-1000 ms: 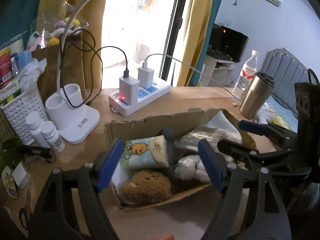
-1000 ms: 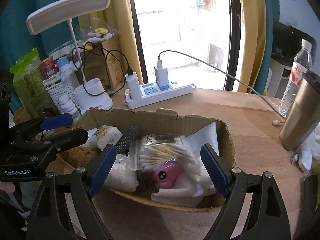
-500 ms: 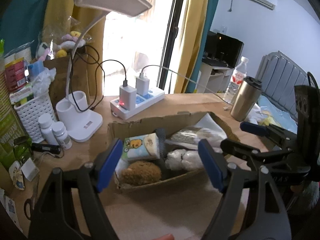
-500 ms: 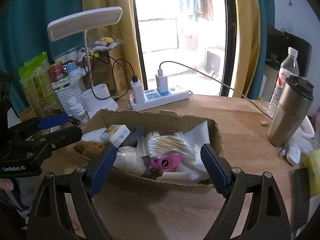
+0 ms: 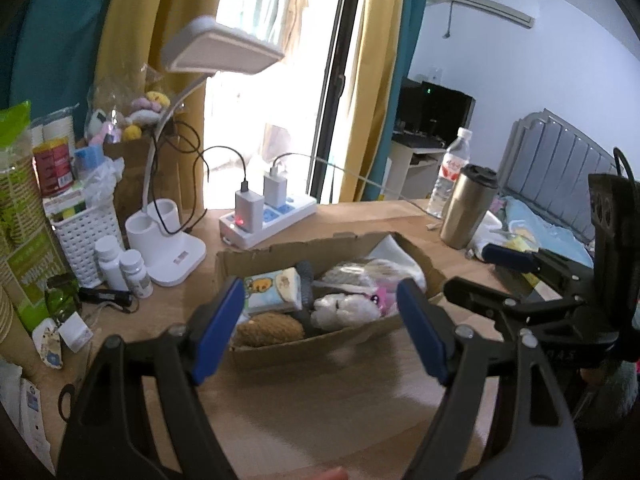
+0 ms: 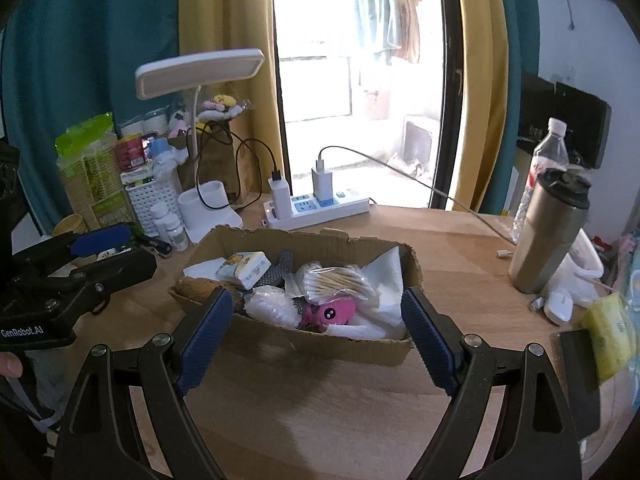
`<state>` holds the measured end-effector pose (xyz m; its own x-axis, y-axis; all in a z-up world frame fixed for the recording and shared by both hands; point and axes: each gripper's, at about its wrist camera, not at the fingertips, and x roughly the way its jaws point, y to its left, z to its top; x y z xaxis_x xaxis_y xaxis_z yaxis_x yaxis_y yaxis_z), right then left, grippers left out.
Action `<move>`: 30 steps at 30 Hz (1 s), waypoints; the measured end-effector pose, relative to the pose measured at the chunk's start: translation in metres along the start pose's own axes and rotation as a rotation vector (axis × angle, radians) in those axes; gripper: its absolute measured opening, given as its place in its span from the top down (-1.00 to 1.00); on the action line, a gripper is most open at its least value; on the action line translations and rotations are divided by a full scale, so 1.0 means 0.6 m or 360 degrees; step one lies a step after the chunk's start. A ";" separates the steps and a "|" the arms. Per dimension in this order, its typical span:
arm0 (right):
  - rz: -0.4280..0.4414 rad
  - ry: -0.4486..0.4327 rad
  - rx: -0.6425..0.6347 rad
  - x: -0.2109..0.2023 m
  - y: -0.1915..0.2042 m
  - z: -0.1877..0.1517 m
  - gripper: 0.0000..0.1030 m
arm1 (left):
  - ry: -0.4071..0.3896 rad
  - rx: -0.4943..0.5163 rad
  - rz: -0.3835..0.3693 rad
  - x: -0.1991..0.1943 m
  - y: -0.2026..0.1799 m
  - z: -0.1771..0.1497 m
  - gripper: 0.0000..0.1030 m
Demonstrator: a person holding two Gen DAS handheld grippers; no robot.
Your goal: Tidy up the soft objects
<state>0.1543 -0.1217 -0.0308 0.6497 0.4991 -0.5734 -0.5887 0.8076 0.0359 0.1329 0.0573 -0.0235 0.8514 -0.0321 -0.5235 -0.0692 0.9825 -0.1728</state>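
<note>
So there's a wooden table [image 6: 460, 248] with a torn cardboard box [image 6: 352, 344] sitting on it, stuffed with soft stuff. White desk lamp [image 6: 200, 72] stands behind on the left, with a power strip [image 6: 320, 214] beside it and a steel tumbler [image 6: 548, 232] off to the right. Left tool [image 5: 320, 332] and right tool [image 6: 316, 336] both hang over the near side of the box, jaws spread wide, nothing between them. Inside the box: a tissue pack [image 5: 274, 290] with a cartoon print, a brown sponge [image 5: 268, 330], a white fluffy wad [image 5: 344, 310], a bag of cotton swabs [image 6: 336, 284] and a little pink plush [image 6: 328, 312] tucked under it.
</note>
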 end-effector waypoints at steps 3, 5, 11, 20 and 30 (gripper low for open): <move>-0.0010 -0.0024 -0.0013 -0.018 0.006 -0.001 -0.72 | -0.0030 0.0006 -0.0003 -0.020 -0.005 -0.001 -0.55; -0.0013 -0.0040 -0.0020 -0.028 0.009 -0.003 -0.72 | -0.0045 0.0010 -0.0003 -0.031 -0.009 -0.002 -0.55; -0.0031 -0.0093 -0.0041 -0.064 0.021 -0.003 -0.72 | -0.0099 0.0022 -0.0004 -0.066 -0.015 -0.005 -0.56; -0.0066 -0.0194 -0.0064 -0.123 0.034 -0.004 -0.72 | -0.0189 0.0060 -0.0022 -0.119 -0.035 -0.005 -0.57; -0.0193 -0.0332 -0.0053 -0.204 0.046 -0.013 -0.72 | -0.0303 0.0091 -0.0010 -0.183 -0.058 -0.007 -0.92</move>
<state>0.0551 -0.1628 0.0340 0.8001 0.4559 -0.3899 -0.5134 0.8566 -0.0517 0.0393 0.0261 0.0363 0.9350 -0.0086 -0.3545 -0.0382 0.9914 -0.1250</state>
